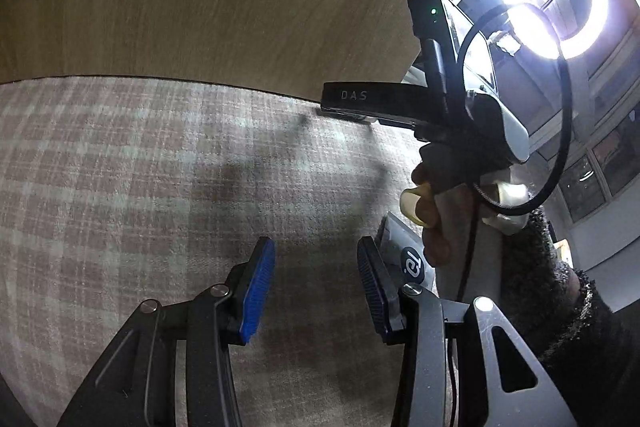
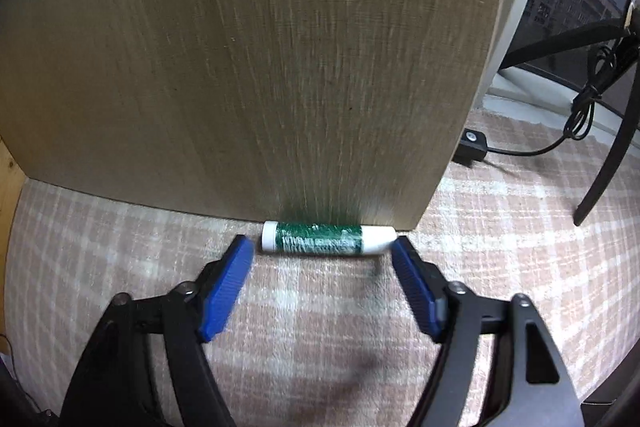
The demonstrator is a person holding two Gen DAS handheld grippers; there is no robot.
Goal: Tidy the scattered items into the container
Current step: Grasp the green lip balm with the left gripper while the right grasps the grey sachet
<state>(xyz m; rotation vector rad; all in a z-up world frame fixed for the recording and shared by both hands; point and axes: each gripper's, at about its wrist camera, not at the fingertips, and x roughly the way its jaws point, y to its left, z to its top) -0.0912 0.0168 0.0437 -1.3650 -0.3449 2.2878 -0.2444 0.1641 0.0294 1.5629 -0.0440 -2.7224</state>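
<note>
Right gripper (image 2: pixel 322 247) spread wide, nothing pinched | green-and-white tube (image 2: pixel 328 238) just ahead of fingertips, long axis crosswise spanning the gap, lying against wooden panel (image 2: pixel 256 67) | left gripper (image 1: pixel 316 279) part-spread, empty, over checked cloth (image 1: pixel 120 167)

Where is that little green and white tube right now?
In the right wrist view, the green and white tube lies on its side on the checked cloth, against the foot of the wooden panel, just beyond the open right gripper.
</note>
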